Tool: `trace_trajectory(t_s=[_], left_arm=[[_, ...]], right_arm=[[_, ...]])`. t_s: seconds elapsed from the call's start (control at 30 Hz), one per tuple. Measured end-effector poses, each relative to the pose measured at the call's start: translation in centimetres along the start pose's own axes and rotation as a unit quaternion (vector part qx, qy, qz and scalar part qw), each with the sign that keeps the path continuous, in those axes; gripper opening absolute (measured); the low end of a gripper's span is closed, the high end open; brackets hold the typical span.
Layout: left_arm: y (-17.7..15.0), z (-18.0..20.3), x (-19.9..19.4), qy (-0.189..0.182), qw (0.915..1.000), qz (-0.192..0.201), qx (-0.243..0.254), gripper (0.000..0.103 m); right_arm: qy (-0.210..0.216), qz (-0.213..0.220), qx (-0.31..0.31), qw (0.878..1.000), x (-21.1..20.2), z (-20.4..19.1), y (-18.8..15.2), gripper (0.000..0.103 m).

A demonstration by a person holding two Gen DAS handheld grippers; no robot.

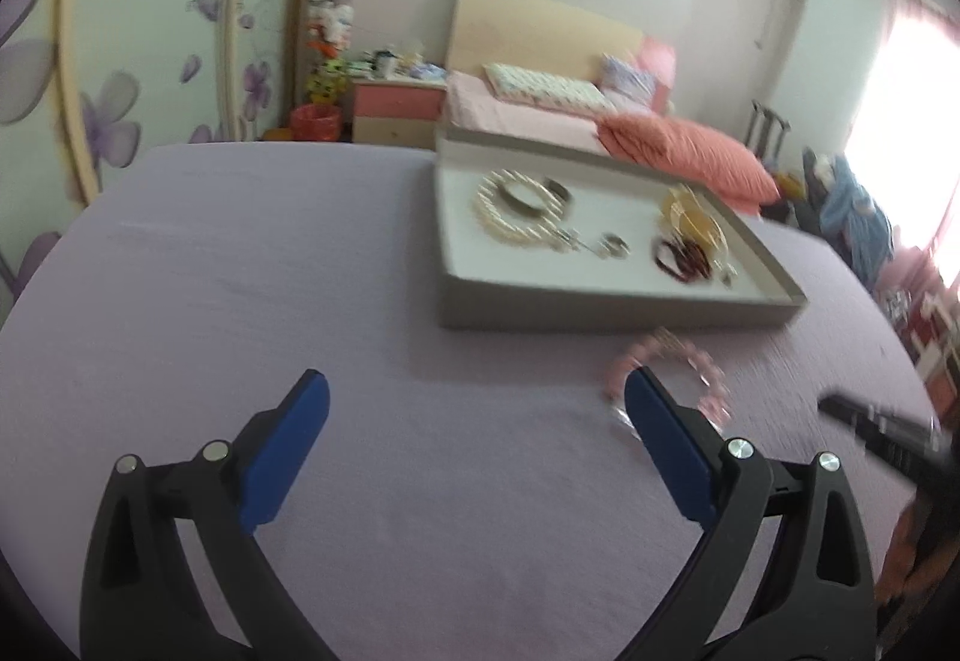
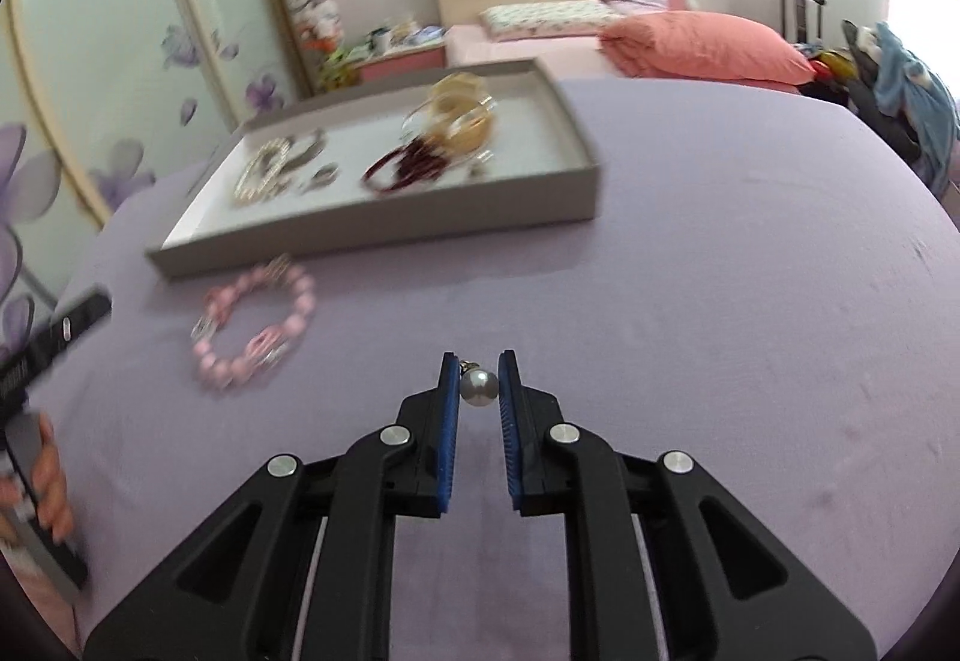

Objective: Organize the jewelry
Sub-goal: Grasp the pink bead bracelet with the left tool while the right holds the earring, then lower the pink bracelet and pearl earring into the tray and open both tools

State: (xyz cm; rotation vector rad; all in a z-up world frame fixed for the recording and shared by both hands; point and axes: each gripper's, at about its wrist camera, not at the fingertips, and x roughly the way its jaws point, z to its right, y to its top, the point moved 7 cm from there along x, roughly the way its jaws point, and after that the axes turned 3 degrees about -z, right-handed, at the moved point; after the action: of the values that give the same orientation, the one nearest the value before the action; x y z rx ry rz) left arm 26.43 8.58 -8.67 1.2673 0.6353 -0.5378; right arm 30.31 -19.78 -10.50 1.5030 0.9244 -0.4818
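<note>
Right gripper (image 2: 479, 382) clamped on a pearl earring (image 2: 478, 388), tray (image 2: 384, 232) ahead-left; left gripper (image 1: 477, 418) wide, empty, pink bracelet (image 2: 255, 328) seemingly just beyond its right fingertip, nearer that hand.

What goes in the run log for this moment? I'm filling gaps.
right tool: shut on pearl earring | left tool: open, empty | pink bead bracelet: on cloth, outside tray

The lavender bench (image 2: 720, 253) lies bare toward its right edge. The grey tray (image 2: 372, 235) blocks the far left part, and the pink bracelet (image 2: 255, 325) lies just before it.
</note>
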Motion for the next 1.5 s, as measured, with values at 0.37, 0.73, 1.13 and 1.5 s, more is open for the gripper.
trace_trajectory(t_s=[0.37, 0.73, 1.13, 1.5], left_arm=[[-1.0, 8.1, 2.9, 0.023, 0.9957, -0.043, 0.079, 0.080], [-0.6, 8.4, 6.8, 0.035, 0.9929, -0.086, 0.075, 0.050], [-0.9, 8.9, 6.5, 0.017, 0.9924, -0.086, 0.086, 0.023], [0.5, 7.4, 0.4, -0.012, 0.9979, -0.021, 0.060, 0.023]], right_arm=[[0.043, 0.011, 0.015, 0.999, 1.1, 0.2, 1.1, 0.014], [0.068, 0.014, 0.027, 0.997, 1.0, 0.8, 1.1, 0.014], [0.076, 0.018, 0.027, 0.997, 0.5, 0.8, 1.2, 0.014], [0.082, 0.034, 0.016, 0.996, -0.9, -0.1, 1.8, 0.014]])
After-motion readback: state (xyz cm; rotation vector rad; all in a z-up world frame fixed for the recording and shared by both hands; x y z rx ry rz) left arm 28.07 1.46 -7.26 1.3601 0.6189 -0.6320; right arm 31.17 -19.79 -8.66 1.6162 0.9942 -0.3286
